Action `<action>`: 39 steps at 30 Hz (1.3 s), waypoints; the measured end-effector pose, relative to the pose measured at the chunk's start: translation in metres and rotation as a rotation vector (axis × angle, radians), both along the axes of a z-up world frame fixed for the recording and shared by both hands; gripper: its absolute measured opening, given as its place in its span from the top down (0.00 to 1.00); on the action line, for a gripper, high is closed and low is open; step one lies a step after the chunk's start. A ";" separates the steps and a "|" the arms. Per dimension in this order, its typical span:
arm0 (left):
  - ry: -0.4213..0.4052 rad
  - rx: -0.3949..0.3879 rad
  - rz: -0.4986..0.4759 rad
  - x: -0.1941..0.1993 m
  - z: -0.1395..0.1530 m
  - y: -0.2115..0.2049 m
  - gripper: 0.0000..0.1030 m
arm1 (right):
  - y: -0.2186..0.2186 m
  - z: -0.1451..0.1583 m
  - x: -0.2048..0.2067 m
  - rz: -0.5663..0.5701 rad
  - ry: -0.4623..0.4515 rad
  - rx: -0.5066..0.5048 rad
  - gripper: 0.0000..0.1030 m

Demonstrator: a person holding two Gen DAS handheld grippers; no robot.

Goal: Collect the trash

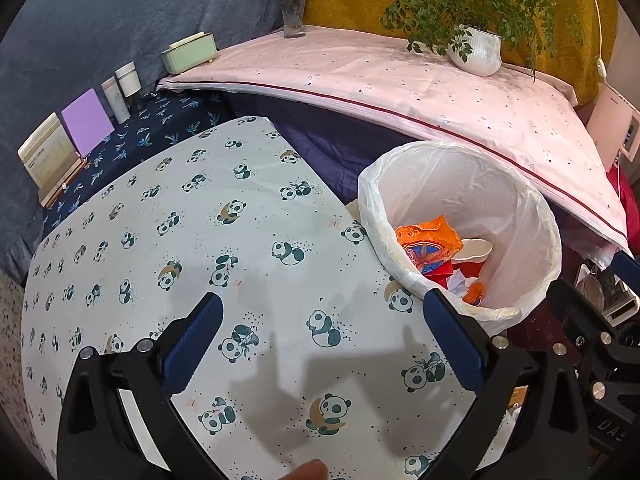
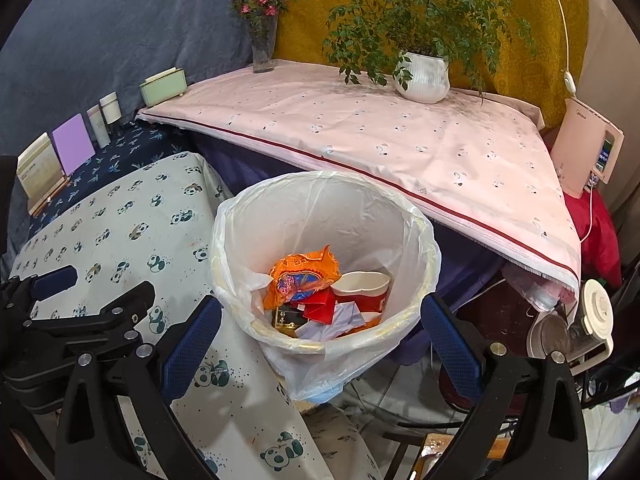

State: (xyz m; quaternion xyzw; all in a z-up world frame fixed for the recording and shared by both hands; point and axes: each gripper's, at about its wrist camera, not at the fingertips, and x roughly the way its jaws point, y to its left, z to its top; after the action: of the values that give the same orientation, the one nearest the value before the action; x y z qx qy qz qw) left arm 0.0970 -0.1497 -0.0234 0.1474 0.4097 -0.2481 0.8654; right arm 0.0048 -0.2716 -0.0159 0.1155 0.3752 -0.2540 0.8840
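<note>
Trash bin [image 2: 324, 264]: round, lined with a translucent white plastic bag [image 2: 416, 240] folded over the rim; stands just off the right edge of the panda-print table [image 1: 200, 264], its rim touching or nearly touching that edge, and in front of the long edge of the pink-covered surface [image 2: 400, 140]. Contents: crumpled orange wrapper [image 2: 304, 272] uppermost at the left; red-and-white paper cup [image 2: 366, 290] lying on its side at the right; red paper scraps [image 2: 320, 306], white crumpled paper [image 2: 340, 318] and a small dark box [image 2: 286, 318] beneath. Left gripper [image 1: 324, 336]: over the near right part of the panda-print table, blue-padded fingers [image 1: 192, 344] spread wide apart, nothing between them but the cloth; its right finger overlaps the bin rim in the left wrist view. Right gripper [image 2: 320, 340]: above the near rim of the bin, fingers [image 2: 454, 344] likewise spread wide, straddling the bin's near side without gripping anything. Pink-covered surface carries a white ribbed pot with a green plant [image 2: 424, 76] near its far edge and a glass vase of pink flowers [image 2: 262, 40] at its far left corner, with a pale green box [image 2: 164, 88] at the left end. Dark patterned cloth [image 1: 132, 140] beyond the table's far edge holds two white bottles [image 1: 122, 88], a purple card [image 1: 88, 120] and a cream booklet [image 1: 48, 156], all leaning against the grey backdrop.
</note>
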 end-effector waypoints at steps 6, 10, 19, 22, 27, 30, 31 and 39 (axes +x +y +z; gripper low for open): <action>0.001 -0.002 -0.006 -0.003 0.001 -0.002 0.07 | -0.003 -0.001 -0.003 -0.011 0.000 0.000 0.07; 0.006 0.007 -0.007 -0.005 0.000 -0.004 0.07 | -0.004 -0.002 -0.005 -0.015 0.000 0.002 0.07; -0.009 0.023 -0.002 -0.009 0.001 -0.006 0.07 | -0.009 -0.004 -0.010 -0.036 0.005 -0.009 0.07; -0.010 0.020 0.004 -0.008 0.002 -0.004 0.07 | -0.009 -0.004 -0.010 -0.039 0.004 -0.009 0.07; -0.017 0.024 0.011 -0.008 0.003 -0.002 0.07 | -0.010 -0.005 -0.010 -0.038 0.005 -0.008 0.07; -0.018 0.022 0.011 -0.008 0.003 -0.002 0.07 | -0.009 -0.005 -0.010 -0.038 0.004 -0.007 0.07; -0.018 0.023 0.010 -0.008 0.003 -0.002 0.07 | -0.009 -0.004 -0.010 -0.037 0.005 -0.007 0.07; -0.026 0.009 0.007 -0.009 0.006 -0.002 0.07 | -0.009 -0.004 -0.010 -0.035 0.004 -0.009 0.07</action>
State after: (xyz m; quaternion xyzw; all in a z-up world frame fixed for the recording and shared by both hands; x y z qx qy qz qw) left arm 0.0877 -0.1513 -0.0177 0.1531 0.3999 -0.2413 0.8709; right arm -0.0054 -0.2802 -0.0202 0.1178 0.3738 -0.2713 0.8791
